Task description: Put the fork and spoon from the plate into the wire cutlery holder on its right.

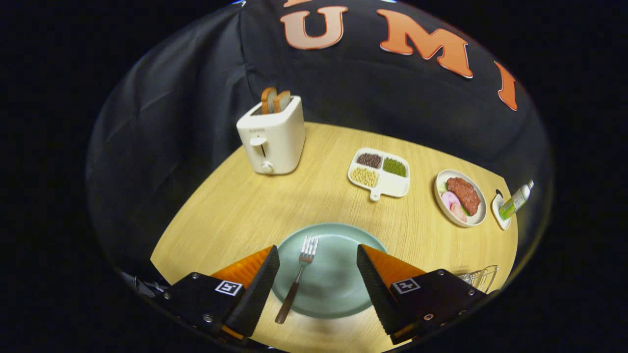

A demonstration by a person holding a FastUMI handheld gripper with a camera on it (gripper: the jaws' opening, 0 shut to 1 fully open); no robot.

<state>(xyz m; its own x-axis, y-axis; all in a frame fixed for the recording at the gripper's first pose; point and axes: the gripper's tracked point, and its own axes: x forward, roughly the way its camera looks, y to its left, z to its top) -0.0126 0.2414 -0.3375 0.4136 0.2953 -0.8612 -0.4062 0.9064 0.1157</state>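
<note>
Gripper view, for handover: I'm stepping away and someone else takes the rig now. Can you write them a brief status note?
Gripper: open, holding nothing, fingers spread above the plate.
Fork: lies on the green plate between the fingers, tines pointing away, handle overhanging the near rim.
Spoon: I can't make one out on the plate.
Wire cutlery holder: to the plate's right, just past the right finger, partly hidden; contents can't be told.
Done: fork not yet moved.
Left: grasp the fork, place it in the holder, then check where the spoon is.
</note>
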